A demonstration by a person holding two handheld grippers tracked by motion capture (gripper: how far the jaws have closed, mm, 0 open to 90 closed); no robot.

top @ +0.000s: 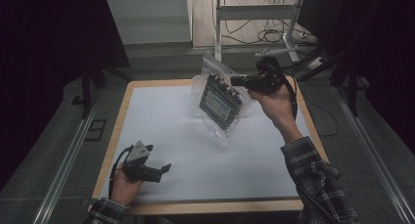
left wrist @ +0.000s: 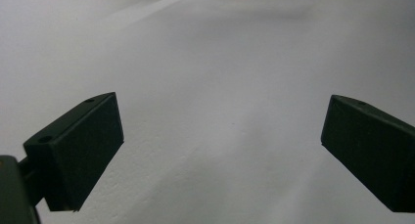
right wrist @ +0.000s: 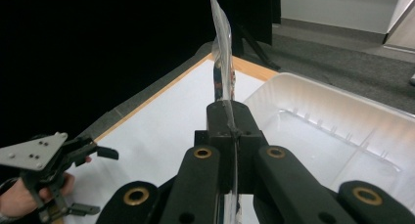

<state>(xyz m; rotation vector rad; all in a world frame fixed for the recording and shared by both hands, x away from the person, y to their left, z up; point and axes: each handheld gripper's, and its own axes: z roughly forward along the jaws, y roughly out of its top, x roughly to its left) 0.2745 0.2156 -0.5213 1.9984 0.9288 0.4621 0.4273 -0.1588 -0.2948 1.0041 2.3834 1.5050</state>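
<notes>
Above the white table (top: 176, 131), the right tool (top: 236, 80) pinches a clear bag (top: 220, 99); the left tool (top: 166, 168) rests, jaws wide.

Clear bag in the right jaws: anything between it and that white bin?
Nothing visible. The right gripper is shut on the clear bag, which hangs above the table; the white bin lies open, close beside it.

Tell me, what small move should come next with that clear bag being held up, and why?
Probably carry the clear bag sideways over the white tub and lower it in. The right gripper is shut on the bag's edge and holds it in the air above the table, the tub sits open beside it, and the left gripper waits open.
</notes>
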